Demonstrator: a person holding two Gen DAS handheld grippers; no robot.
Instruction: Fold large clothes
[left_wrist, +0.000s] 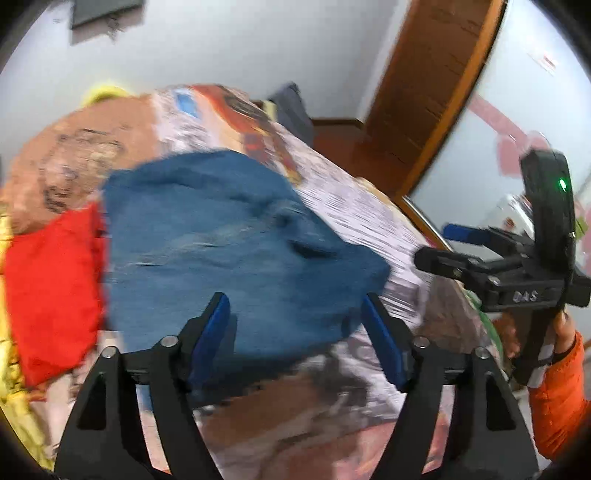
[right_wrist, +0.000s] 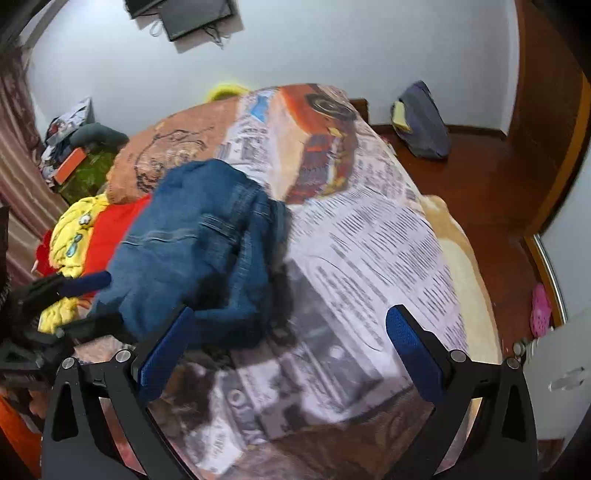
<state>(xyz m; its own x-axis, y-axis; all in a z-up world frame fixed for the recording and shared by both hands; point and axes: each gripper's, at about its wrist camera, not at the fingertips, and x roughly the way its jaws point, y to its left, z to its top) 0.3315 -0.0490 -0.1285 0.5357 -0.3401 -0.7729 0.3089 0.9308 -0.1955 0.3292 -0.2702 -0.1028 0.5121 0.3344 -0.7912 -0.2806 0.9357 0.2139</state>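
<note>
Two claws hang over a bed, each with its blue-padded fingers spread apart and nothing between them. In the left wrist view the left claw (left_wrist: 295, 325) sits at 6 o'clock, its pads (left_wrist: 212, 332) just in front of the near edge of a pair of folded blue jeans (left_wrist: 221, 240); whether the pads touch the denim cannot be told through the blur. In the right wrist view the right claw (right_wrist: 291, 339) also sits at 6 o'clock, its left pad (right_wrist: 162, 354) close beside the jeans' near corner and its right pad over bare bedcover.

The jeans lie bunched on the bed, left of centre, a stitched seam and pocket showing in the right wrist view. At their 9 o'clock a red garment (right_wrist: 110, 229) lies against them, and past it, towards 8 o'clock, a yellow garment with cartoon prints (right_wrist: 74, 229).

Under them spreads a bedcover (right_wrist: 388, 240) printed like newsprint, with an orange-brown blanket (right_wrist: 170, 147) at 11 o'clock.

From the left wrist view the right claw appears at 3 o'clock, held by a hand (left_wrist: 561, 332) in an orange sleeve (left_wrist: 557, 402).

Farther out: a dark bag (right_wrist: 421, 122) on the wooden floor at 1 o'clock, a wooden door (left_wrist: 424, 92), and a dark screen (right_wrist: 195, 16) on the wall at 12 o'clock.
</note>
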